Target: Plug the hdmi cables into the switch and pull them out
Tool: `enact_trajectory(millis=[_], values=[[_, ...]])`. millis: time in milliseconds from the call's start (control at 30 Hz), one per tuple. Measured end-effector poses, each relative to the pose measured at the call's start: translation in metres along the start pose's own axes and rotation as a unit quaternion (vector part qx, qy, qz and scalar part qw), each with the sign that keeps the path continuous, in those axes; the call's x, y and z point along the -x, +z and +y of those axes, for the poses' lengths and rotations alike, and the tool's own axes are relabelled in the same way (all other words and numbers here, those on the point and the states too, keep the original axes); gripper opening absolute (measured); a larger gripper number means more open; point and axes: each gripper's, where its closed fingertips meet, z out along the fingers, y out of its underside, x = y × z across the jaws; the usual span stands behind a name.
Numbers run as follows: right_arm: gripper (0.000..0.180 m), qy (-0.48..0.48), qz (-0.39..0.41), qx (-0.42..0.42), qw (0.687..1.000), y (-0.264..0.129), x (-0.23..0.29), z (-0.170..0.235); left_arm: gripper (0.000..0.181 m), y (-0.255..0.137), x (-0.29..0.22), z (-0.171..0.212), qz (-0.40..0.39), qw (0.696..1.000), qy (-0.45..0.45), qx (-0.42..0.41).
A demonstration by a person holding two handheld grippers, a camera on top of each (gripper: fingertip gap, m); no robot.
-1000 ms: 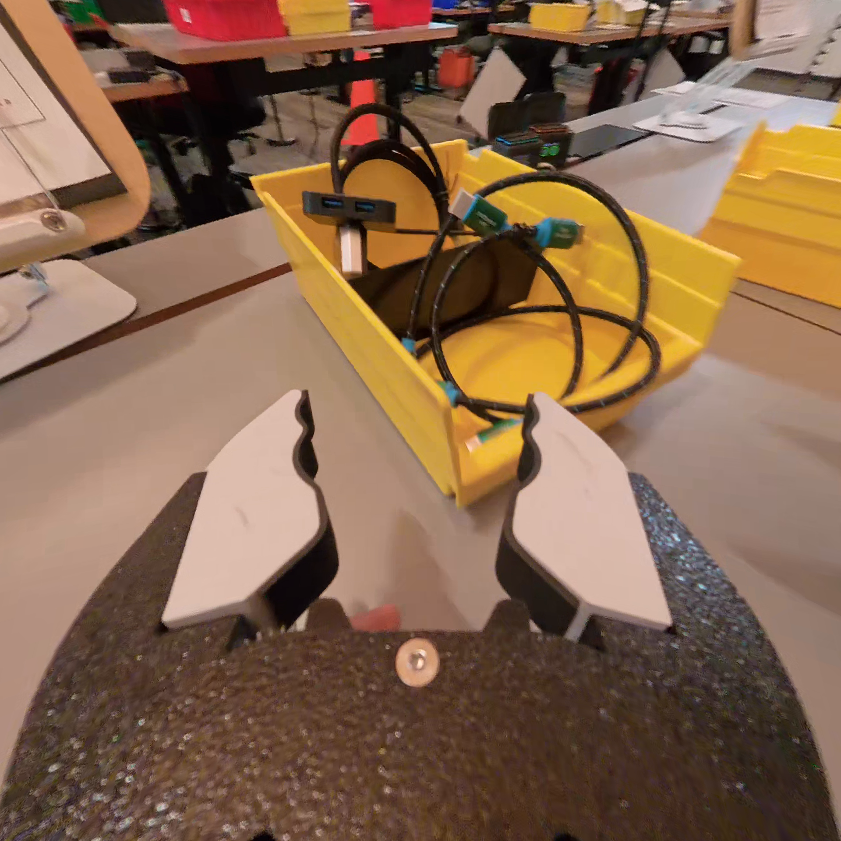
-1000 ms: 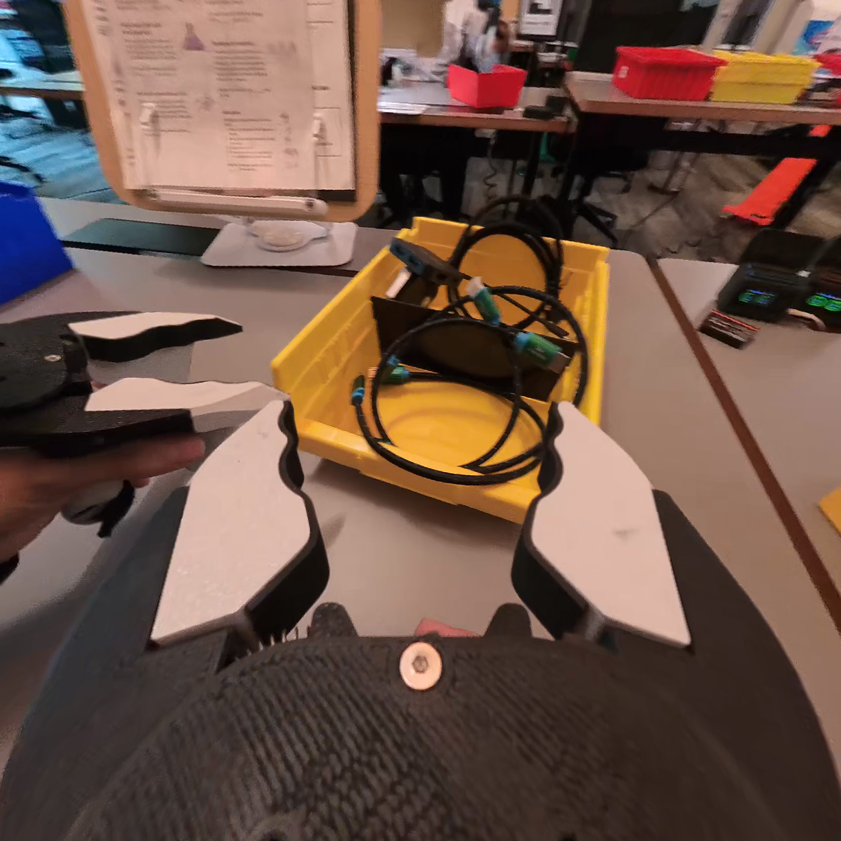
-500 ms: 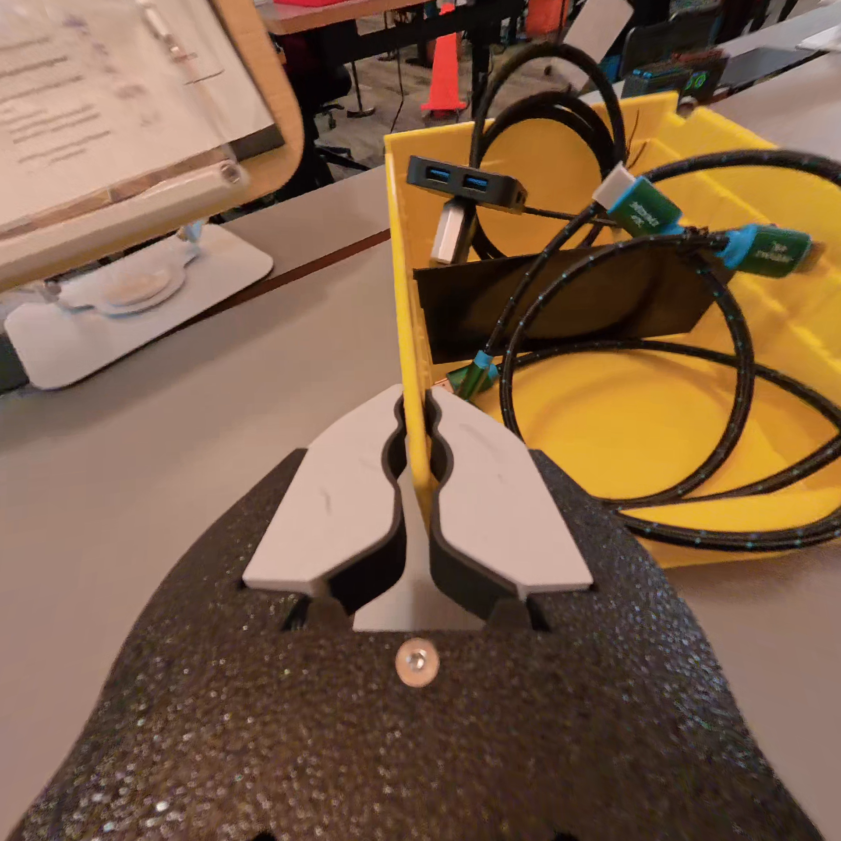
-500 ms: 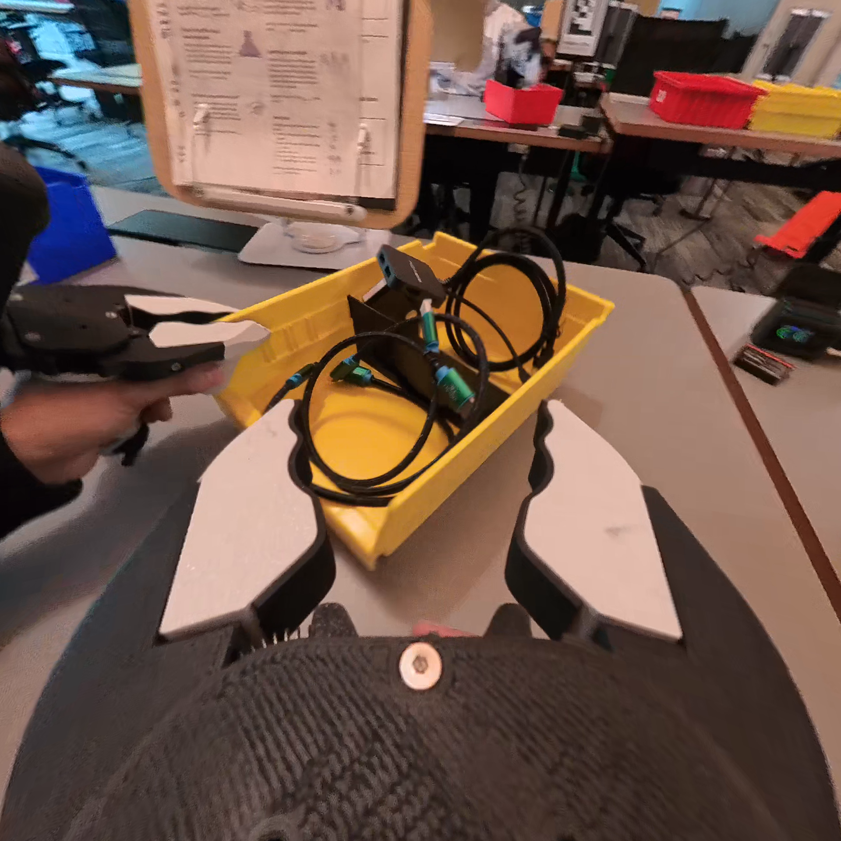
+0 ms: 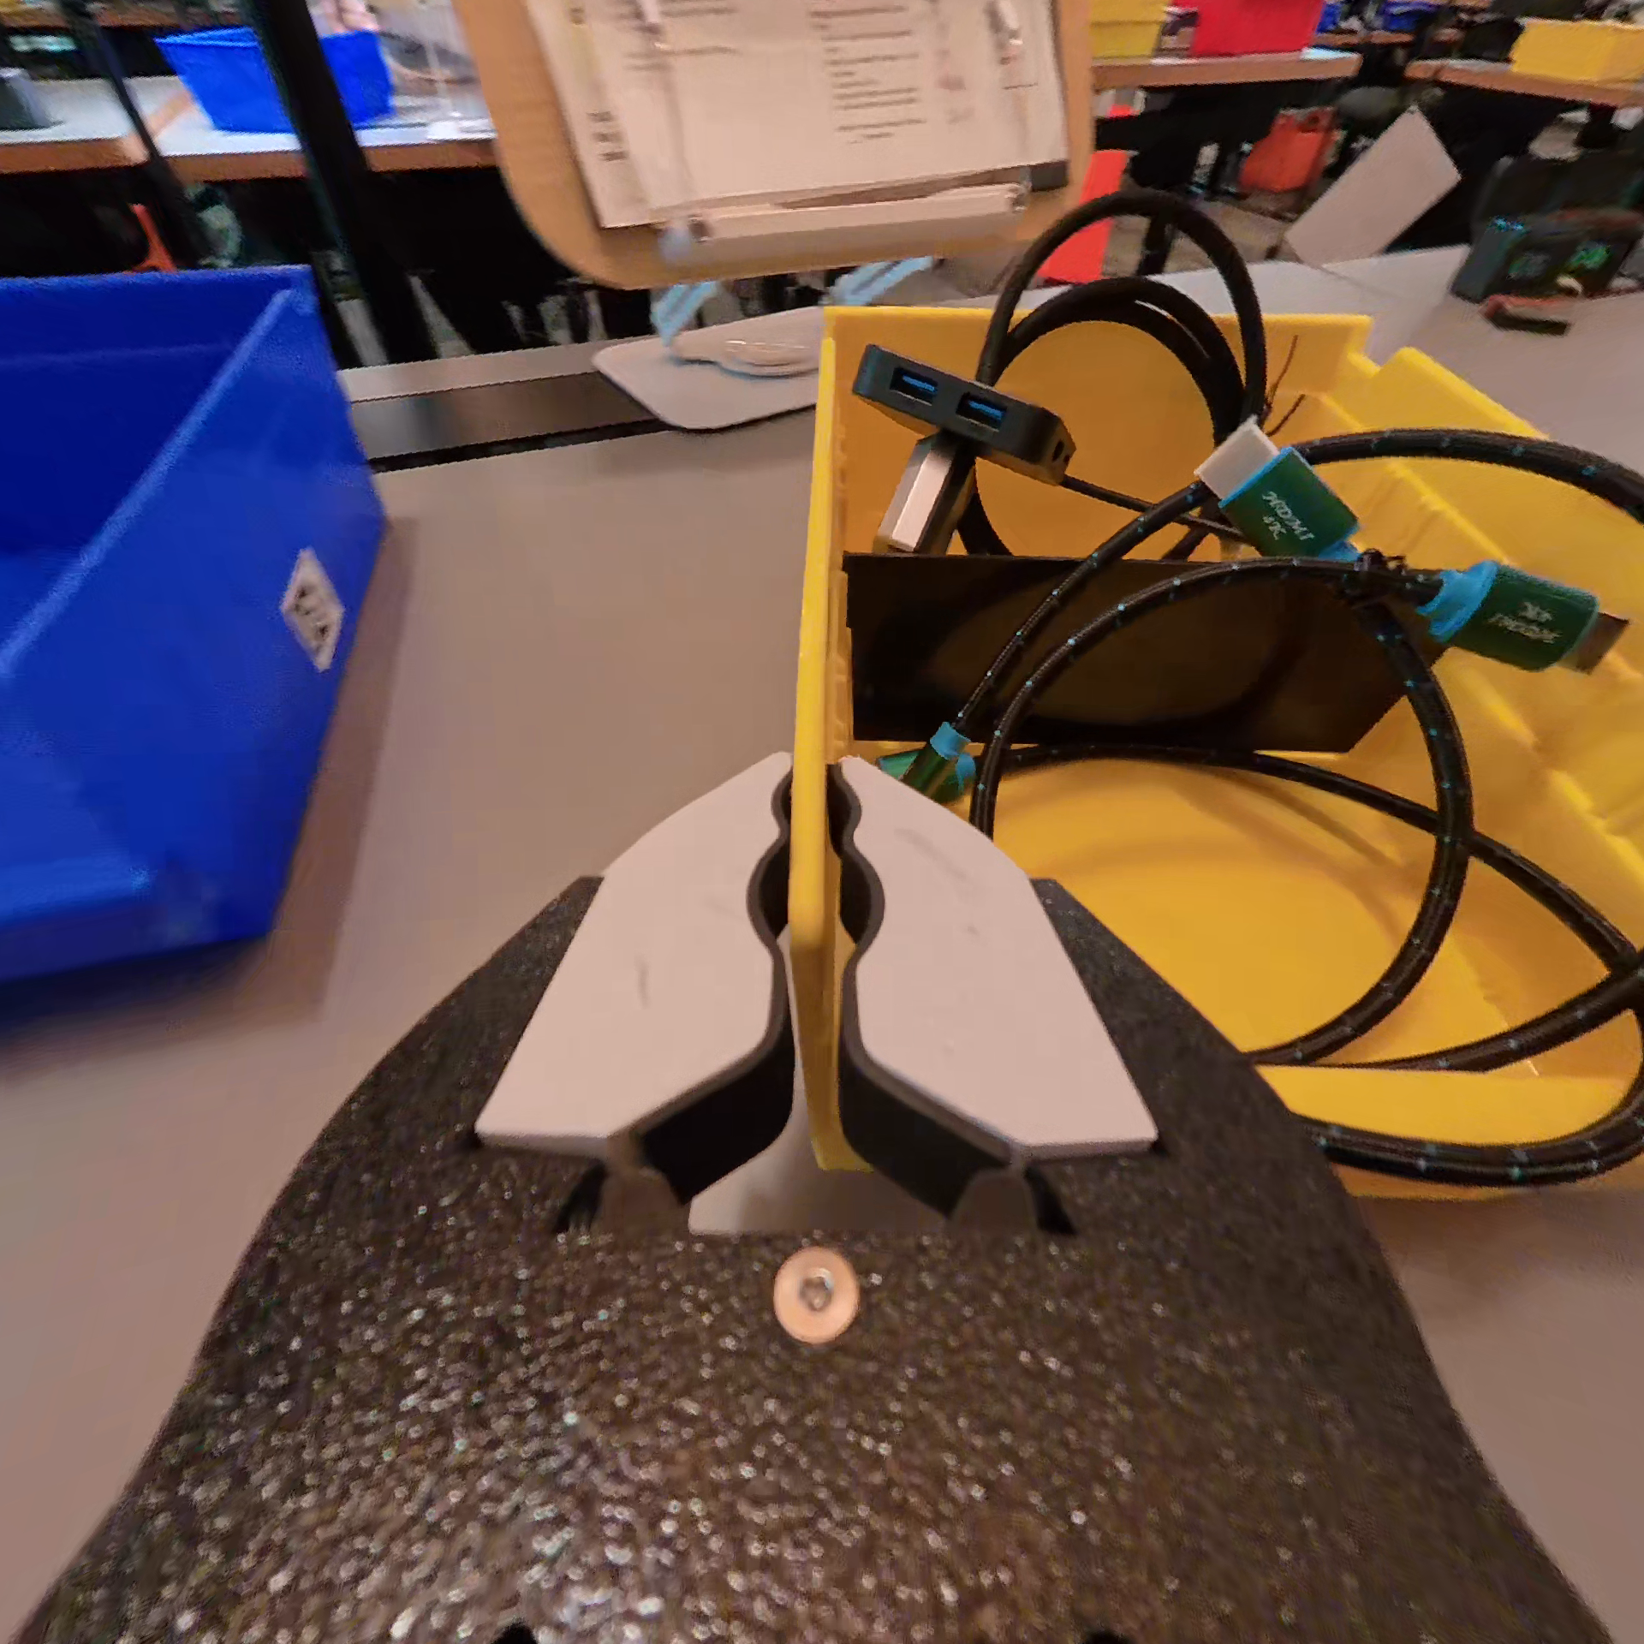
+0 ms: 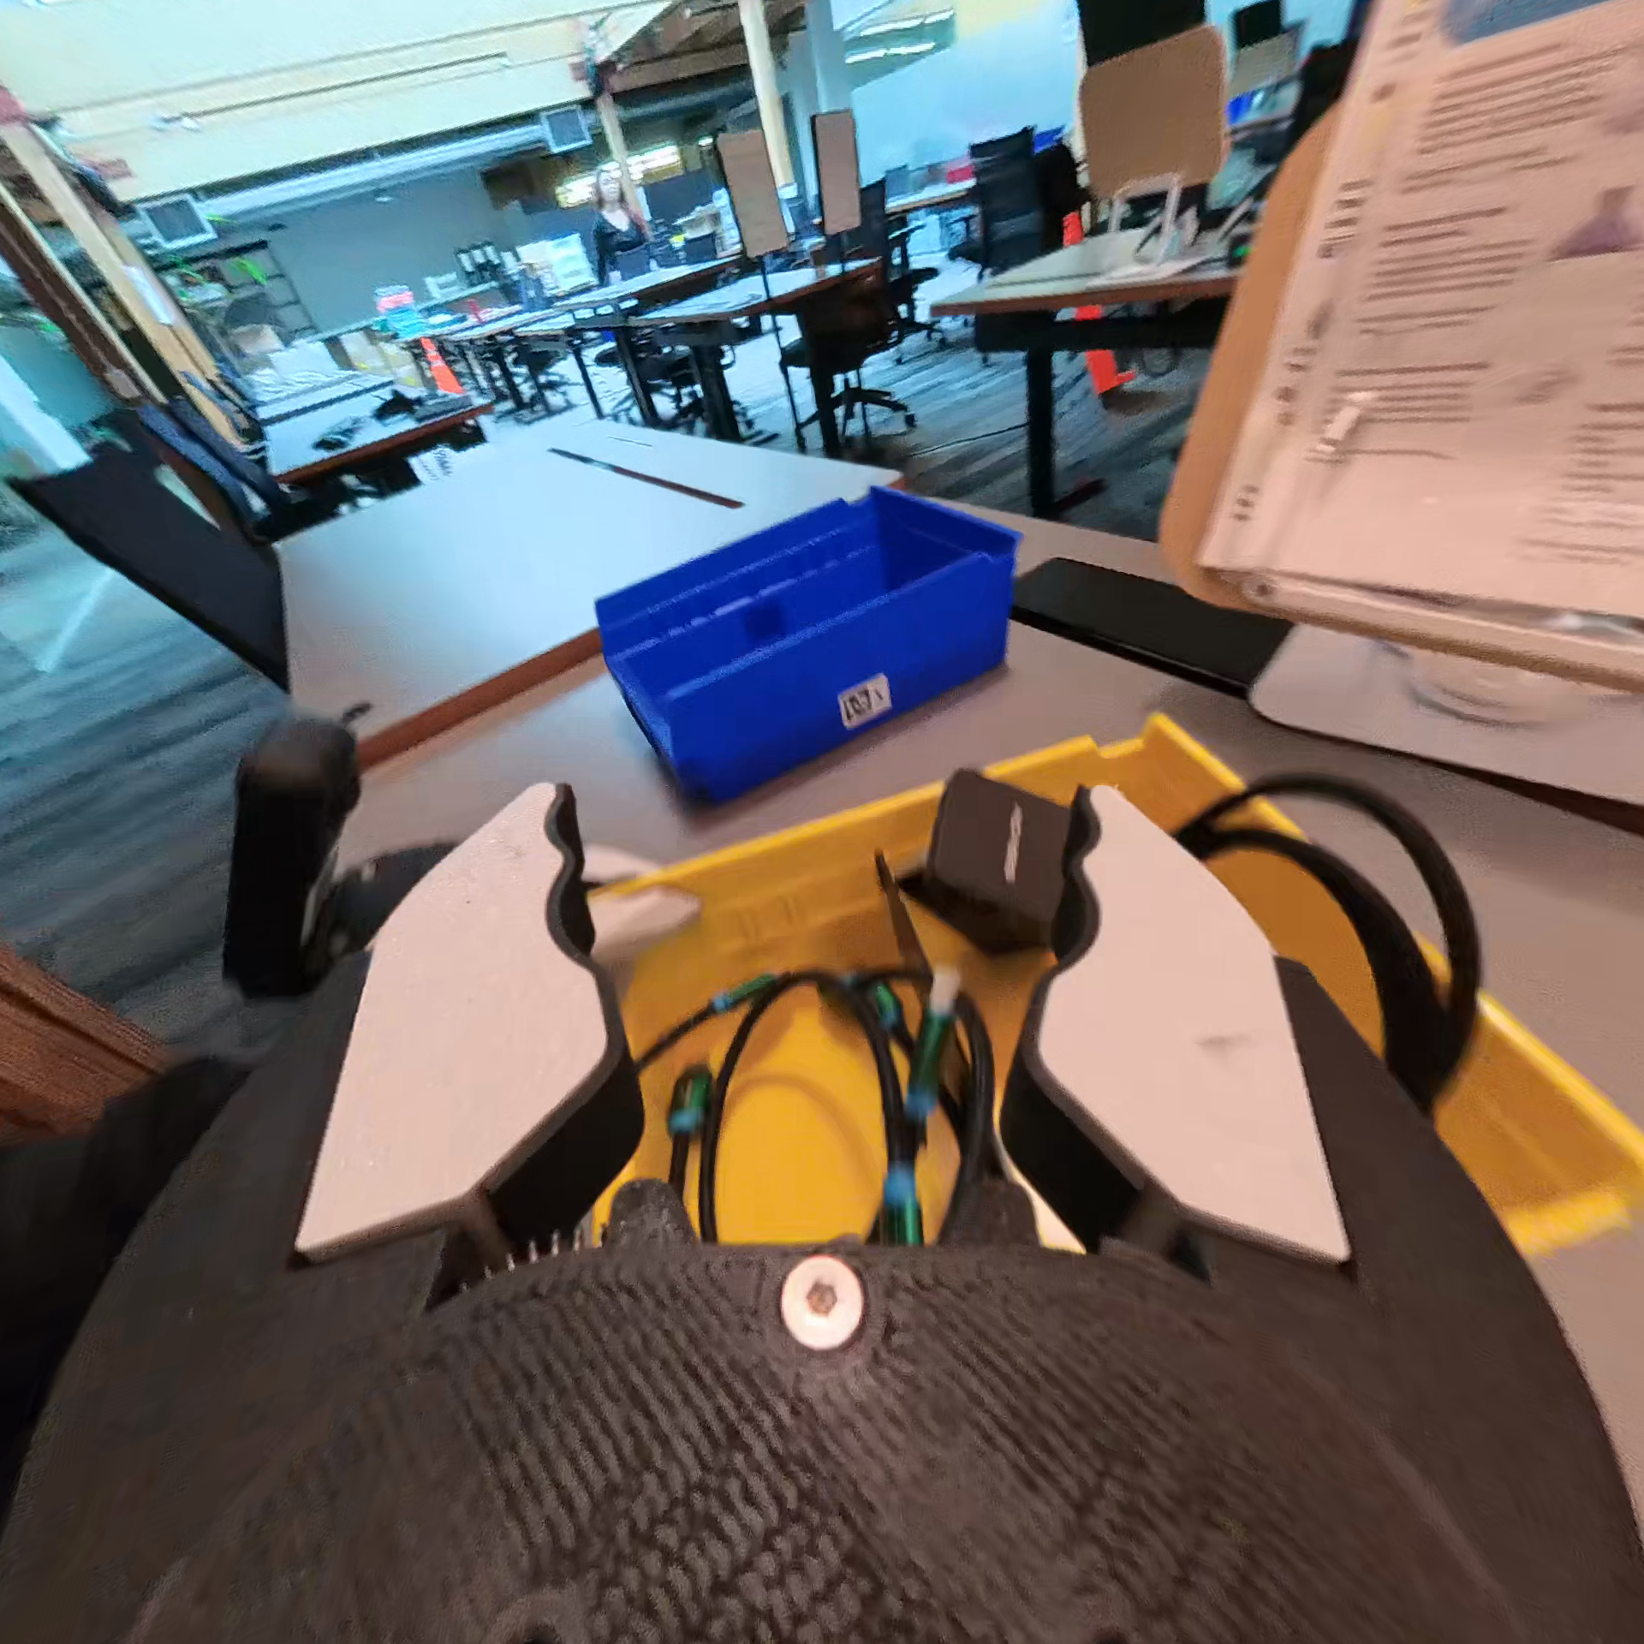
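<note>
Cables point(image 5: 1388, 845) and the switch point(image 5: 961, 414) lie in a bin point(image 5: 1468, 1103) on the counter point(image 5: 569, 623); a second bin point(image 5: 160, 623) sits left, a document stand point(image 5: 801, 133) behind.

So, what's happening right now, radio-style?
Left gripper clamped on yellow bin wall. Right gripper open, hovering over bin. HDMI cables coiled inside, unplugged; switch propped behind black divider. Nothing blocking.

Light: bright, even indoor light from overhead.
Shadows: soft, short ones beside the blue bin point(image 5: 178, 623) and under the yellow bin point(image 5: 1245, 934).
Glare: a mild sheen on the grey table point(image 5: 569, 605).
Blur: the clipboard stand point(image 6: 1441, 294) and blue bin smear at the frame edges.
Distortion: wide-angle bending bows the table edges and the far desks point(image 6: 756, 294).
</note>
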Motion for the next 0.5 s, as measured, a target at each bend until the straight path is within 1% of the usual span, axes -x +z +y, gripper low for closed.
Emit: enact_trajectory(millis=[67,133,200,267,333,400,433,500], values=[[0.103,0.031,-0.024,0.028,0.999,0.060,0.006,-0.018,0.005,-0.007,0.015,0.001,-0.016,1.000,-0.009,-0.005],[0.102,0.106,-0.061,0.067,0.990,0.124,0.016,-0.031,0.006,-0.008,0.028,0.002,-0.025,1.000,-0.004,-0.003],[0.093,0.158,-0.085,0.106,0.978,0.187,0.023,-0.034,0.005,-0.010,0.038,0.002,-0.029,0.999,-0.017,-0.010],[0.084,0.209,-0.044,0.156,0.964,0.245,0.015,-0.018,0.005,-0.013,0.045,0.002,-0.032,0.999,-0.025,-0.015],[0.079,0.206,0.008,0.209,0.956,0.290,0.002,0.008,0.004,-0.015,0.051,0.003,-0.034,0.999,-0.034,-0.019],[0.081,0.208,0.095,0.239,0.944,0.319,-0.022,0.033,0.004,-0.017,0.055,0.003,-0.030,0.998,-0.042,-0.025],[0.080,0.206,0.115,0.253,0.938,0.331,-0.027,0.044,0.004,-0.018,0.056,0.003,-0.028,0.998,-0.045,-0.029],[0.070,0.202,0.141,0.273,0.930,0.348,-0.035,0.063,0.003,-0.019,0.058,0.003,-0.024,0.998,-0.050,-0.033]])
